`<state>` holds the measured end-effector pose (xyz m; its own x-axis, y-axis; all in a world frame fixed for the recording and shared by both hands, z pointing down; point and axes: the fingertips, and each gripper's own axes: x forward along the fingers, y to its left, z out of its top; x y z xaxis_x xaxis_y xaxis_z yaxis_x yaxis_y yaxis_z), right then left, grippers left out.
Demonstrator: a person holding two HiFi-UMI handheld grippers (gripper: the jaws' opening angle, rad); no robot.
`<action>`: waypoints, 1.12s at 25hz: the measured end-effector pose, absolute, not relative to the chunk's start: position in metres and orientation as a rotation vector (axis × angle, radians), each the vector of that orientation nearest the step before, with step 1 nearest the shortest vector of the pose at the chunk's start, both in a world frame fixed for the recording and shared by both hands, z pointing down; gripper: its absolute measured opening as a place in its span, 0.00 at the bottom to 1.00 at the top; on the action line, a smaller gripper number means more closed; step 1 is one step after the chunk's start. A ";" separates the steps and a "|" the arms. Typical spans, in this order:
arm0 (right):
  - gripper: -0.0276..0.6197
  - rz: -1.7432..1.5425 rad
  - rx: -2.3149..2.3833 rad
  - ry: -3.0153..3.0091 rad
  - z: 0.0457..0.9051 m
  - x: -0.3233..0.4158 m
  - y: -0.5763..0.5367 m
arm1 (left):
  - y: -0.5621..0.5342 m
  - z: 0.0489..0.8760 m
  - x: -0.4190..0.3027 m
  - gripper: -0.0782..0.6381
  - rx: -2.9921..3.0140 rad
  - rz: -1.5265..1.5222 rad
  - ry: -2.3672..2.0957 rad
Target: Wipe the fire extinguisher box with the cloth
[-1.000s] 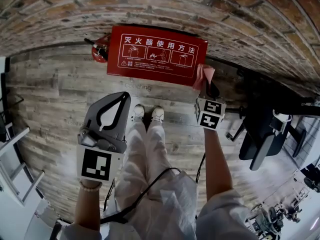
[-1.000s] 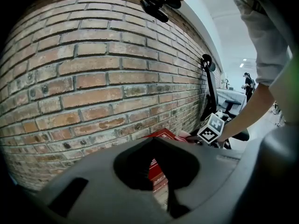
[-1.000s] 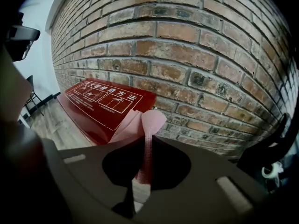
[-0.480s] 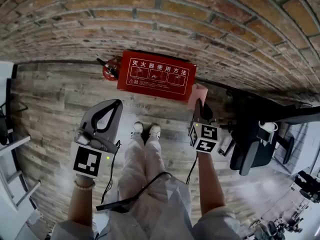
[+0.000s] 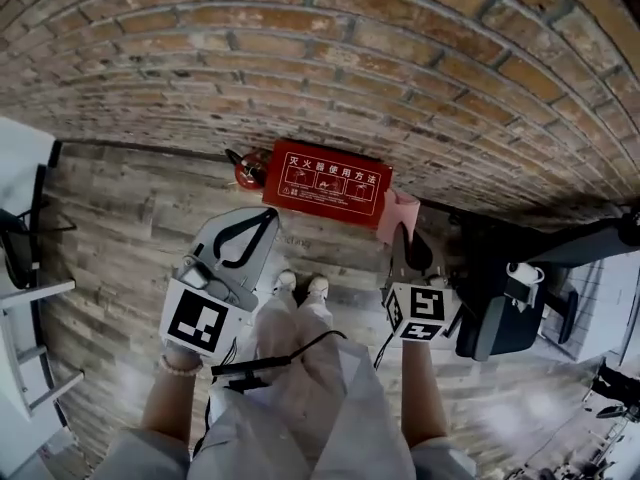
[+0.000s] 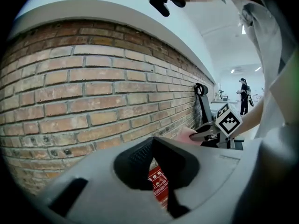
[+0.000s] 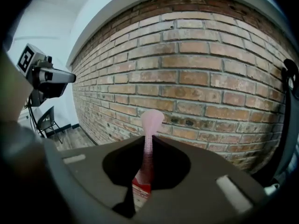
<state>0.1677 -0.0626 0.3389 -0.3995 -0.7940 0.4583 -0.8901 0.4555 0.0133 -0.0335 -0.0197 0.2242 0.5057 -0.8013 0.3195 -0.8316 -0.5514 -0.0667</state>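
The red fire extinguisher box (image 5: pixel 325 183) lies on the wood floor against the brick wall, white print on its lid. A pink cloth (image 5: pixel 402 212) hangs by the box's right end, pinched in my right gripper (image 5: pixel 404 236), which is shut on it. In the right gripper view the cloth (image 7: pixel 151 125) stands up between the jaws of that gripper (image 7: pixel 148 143), with the box (image 7: pixel 141 183) showing below. My left gripper (image 5: pixel 262 223) is shut and holds nothing, above the floor in front of the box. Through its jaws (image 6: pixel 156 143) a strip of the box (image 6: pixel 159 185) shows.
A red extinguisher (image 5: pixel 247 171) stands at the box's left end. A black office chair (image 5: pixel 500 313) is close on the right. White metal frames (image 5: pixel 25 298) stand at the left. The brick wall (image 5: pixel 350 58) rises right behind the box. A black cable (image 5: pixel 270 363) hangs by the person's legs.
The head camera has risen and drawn back, so the box looks smaller and farther. Both grippers came up with it; the cloth stays by the box's right end in the right gripper.
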 end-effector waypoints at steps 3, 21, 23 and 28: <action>0.09 0.271 1.424 -2.340 0.308 0.161 -0.059 | -0.017 0.207 -0.037 0.11 2.661 0.477 -1.458; 0.09 0.092 1.363 -2.444 0.210 0.137 -0.045 | -0.015 0.165 -0.042 0.11 2.680 0.453 -1.458; 0.09 0.081 1.355 -2.450 0.207 0.135 -0.046 | -0.019 0.163 -0.041 0.11 2.689 0.443 -1.462; 0.09 0.080 1.332 -2.463 0.203 0.130 -0.046 | -0.021 0.161 -0.041 0.11 2.701 0.446 -1.472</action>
<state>0.1300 -0.0458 0.2031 -0.5031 -0.8028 0.3201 -0.8220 0.5588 0.1098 -0.0412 -0.0211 0.1611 0.5104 -0.8179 0.2654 -0.8277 -0.5510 -0.1064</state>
